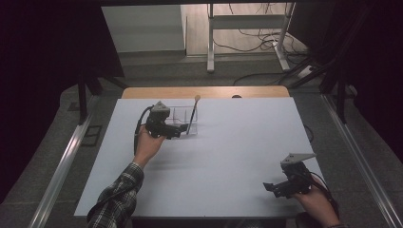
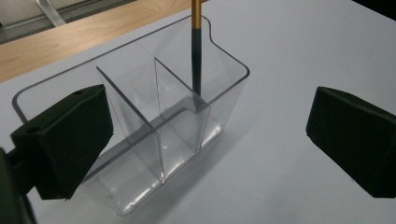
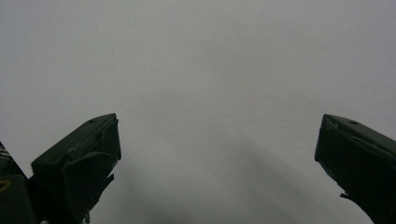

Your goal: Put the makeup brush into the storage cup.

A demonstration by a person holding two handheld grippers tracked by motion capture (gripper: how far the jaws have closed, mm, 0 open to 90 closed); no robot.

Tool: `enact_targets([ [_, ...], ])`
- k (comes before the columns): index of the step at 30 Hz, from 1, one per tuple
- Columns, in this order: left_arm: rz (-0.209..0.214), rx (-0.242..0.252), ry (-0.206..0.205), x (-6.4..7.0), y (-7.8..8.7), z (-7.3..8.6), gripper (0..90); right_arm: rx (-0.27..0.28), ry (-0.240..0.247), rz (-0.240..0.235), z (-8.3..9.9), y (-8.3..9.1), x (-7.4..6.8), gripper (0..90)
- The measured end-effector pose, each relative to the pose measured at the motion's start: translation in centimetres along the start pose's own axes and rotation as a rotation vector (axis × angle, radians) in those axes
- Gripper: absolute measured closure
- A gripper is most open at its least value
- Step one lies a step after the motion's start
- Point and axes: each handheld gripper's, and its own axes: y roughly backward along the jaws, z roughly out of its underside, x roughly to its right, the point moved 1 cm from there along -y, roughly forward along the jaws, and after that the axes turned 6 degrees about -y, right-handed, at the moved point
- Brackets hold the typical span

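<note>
A clear plastic organiser [image 1: 179,120] [image 2: 140,140] with three compartments stands on the white table [image 1: 228,142] toward the back left. A brush with a gold and black handle [image 1: 193,113] [image 2: 196,51] stands tilted in its end compartment. My left gripper [image 1: 177,131] [image 2: 205,144] is open right beside the organiser, its jaws spread wide with the near wall of the organiser between them and nothing gripped. My right gripper [image 1: 275,188] [image 3: 217,158] is open near the table's front right corner, over bare table.
A wooden strip [image 1: 204,92] runs along the table's far edge. Beyond it on the floor are a desk frame [image 1: 247,33] and loose cables [image 1: 266,42]. Metal rails [image 1: 62,161] flank the table on both sides.
</note>
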Motion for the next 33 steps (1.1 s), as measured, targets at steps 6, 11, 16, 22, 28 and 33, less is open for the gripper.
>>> enact_targets([
  [6, 0.018, 0.004, 0.009, 0.2, 0.5, 0.5, 1.1, 0.000, 0.000, 0.001, 0.0, 0.0, 0.0, 0.4],
  [11, 0.009, 0.016, 0.014, 0.4, 1.1, 0.7, 1.3, 0.001, 0.004, 0.001, 0.0, 0.0, 0.0, 0.4],
  [16, 0.004, 0.008, 0.003, 0.6, 1.5, 0.9, 1.3, 0.001, 0.007, 0.000, 0.0, 0.0, 0.0, 0.4],
  [22, 0.009, 0.012, 0.002, 0.8, 1.8, 0.9, 1.3, 0.000, 0.010, 0.001, 0.0, 0.0, 0.0, 0.4],
  [28, 0.008, 0.005, -0.007, 1.0, 2.1, 1.0, 1.2, 0.000, 0.012, 0.001, 0.0, 0.0, 0.0, 0.4],
  [33, 0.003, 0.003, -0.008, 1.2, 2.4, 1.3, 0.8, 0.001, 0.013, 0.001, 0.0, 0.0, 0.0, 0.4],
])
